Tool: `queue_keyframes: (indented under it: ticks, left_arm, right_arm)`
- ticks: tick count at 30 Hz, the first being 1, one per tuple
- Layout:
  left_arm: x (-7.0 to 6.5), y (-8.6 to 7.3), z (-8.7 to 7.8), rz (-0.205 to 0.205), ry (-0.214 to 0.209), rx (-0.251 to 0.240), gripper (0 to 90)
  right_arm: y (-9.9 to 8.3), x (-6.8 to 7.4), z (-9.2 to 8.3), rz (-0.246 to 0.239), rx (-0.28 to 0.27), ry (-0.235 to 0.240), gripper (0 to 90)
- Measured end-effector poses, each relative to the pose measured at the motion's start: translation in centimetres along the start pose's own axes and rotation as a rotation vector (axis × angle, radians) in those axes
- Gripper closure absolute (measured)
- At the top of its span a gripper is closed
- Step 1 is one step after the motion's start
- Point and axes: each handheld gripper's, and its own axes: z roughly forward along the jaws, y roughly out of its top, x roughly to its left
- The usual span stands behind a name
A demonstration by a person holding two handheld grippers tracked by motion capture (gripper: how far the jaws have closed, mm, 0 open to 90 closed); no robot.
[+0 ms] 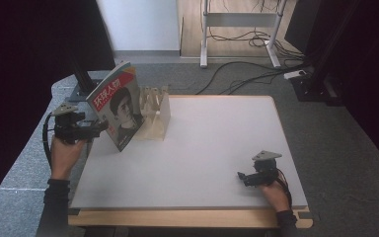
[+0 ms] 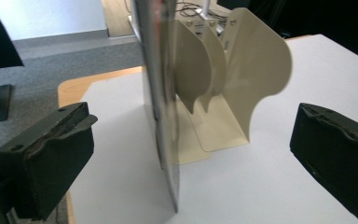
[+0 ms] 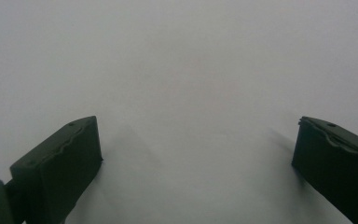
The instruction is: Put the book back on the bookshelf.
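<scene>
One magazine (image 1: 119, 105) is observed upper left of the frame, standing tilted against the cream file rack (image 1: 154, 114) on the counter (image 1: 202, 158). Left gripper (image 1: 96, 129) jaws are released, magazine edge between them untouched; right gripper (image 1: 242, 177) jaws are released, empty. Risk: unsupported, the magazine may slide or topple if nudged.

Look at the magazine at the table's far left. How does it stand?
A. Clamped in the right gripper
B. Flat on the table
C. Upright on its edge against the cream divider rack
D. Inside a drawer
C: the magazine stands on edge against the rack.
</scene>
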Motion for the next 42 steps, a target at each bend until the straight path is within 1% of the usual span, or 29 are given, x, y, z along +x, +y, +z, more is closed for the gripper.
queue_keyframes:
  ticks: [5, 10, 14, 16, 17, 23, 26, 28, 30, 31, 32, 34, 36, 38, 39, 42]
  left_arm:
    - [-1.1, -0.8, -0.5, 0.027, -0.017, 0.006, 0.0]
    - [-2.6, -1.8, -0.6, 0.055, -0.039, 0.015, 0.0]
    - [-3.9, -2.7, -0.3, 0.082, -0.073, 0.029, 0.0]
    - [-4.4, -3.3, 0.1, 0.089, -0.087, 0.028, 0.0]
    - [-4.7, -3.6, 0.3, 0.088, -0.100, 0.026, 0.0]
    - [-6.0, -5.8, 2.6, 0.092, -0.156, 0.031, 0.0]
    - [-6.6, -6.9, 3.9, 0.080, -0.194, 0.027, 0.0]
    - [-7.2, -7.6, 4.9, 0.092, -0.186, 0.045, 0.0]
    - [-7.9, -8.3, 6.0, 0.130, -0.167, 0.081, 0.0]
    - [-8.2, -8.6, 6.4, 0.145, -0.167, 0.092, 0.0]
    - [-8.5, -9.0, 6.9, 0.145, -0.172, 0.095, 0.0]
    - [-8.9, -9.6, 7.7, 0.135, -0.199, 0.108, 0.0]
    - [-9.5, -10.5, 8.8, 0.137, -0.213, 0.131, 0.0]
    - [-10.0, -11.2, 9.7, 0.143, -0.222, 0.155, 0.0]
    - [-10.3, -11.7, 10.2, 0.149, -0.227, 0.177, 0.0]
    - [-11.0, -12.8, 11.4, 0.160, -0.230, 0.218, 0.0]
  right_arm:
    - [0.0, 0.0, 0.0, 0.002, 0.000, 0.000, 0.3]
    - [0.0, 0.0, 0.0, 0.001, 0.000, 0.000, 0.3]
    - [0.0, 0.0, 0.0, 0.001, 0.000, 0.000, 0.3]
    - [0.0, 0.0, 0.0, 0.003, 0.001, 0.000, 0.3]
    - [0.0, 0.0, 0.0, 0.002, 0.002, -0.001, 0.3]
    - [0.0, 0.0, 0.0, 0.003, 0.001, -0.001, 0.3]
    - [0.0, 0.0, 0.0, 0.004, 0.001, -0.001, 0.3]
    - [0.0, 0.0, 0.0, 0.003, 0.001, -0.001, 0.3]
    - [0.0, 0.0, 0.0, 0.003, 0.001, -0.001, 0.3]
    - [0.0, 0.0, 0.0, 0.003, 0.001, -0.001, 0.3]
    - [0.0, 0.0, 0.0, 0.003, 0.001, -0.001, 0.3]
    - [0.0, 0.0, 0.0, 0.003, 0.002, 0.000, 0.3]
    - [0.0, 0.0, 0.0, 0.000, 0.003, 0.000, 0.4]
    - [0.0, 0.0, 0.0, 0.000, 0.002, 0.000, 0.4]
    - [0.0, 0.0, 0.0, 0.001, 0.001, -0.001, 0.4]
    - [0.0, 0.0, 0.0, 0.001, 0.002, 0.000, 0.4]
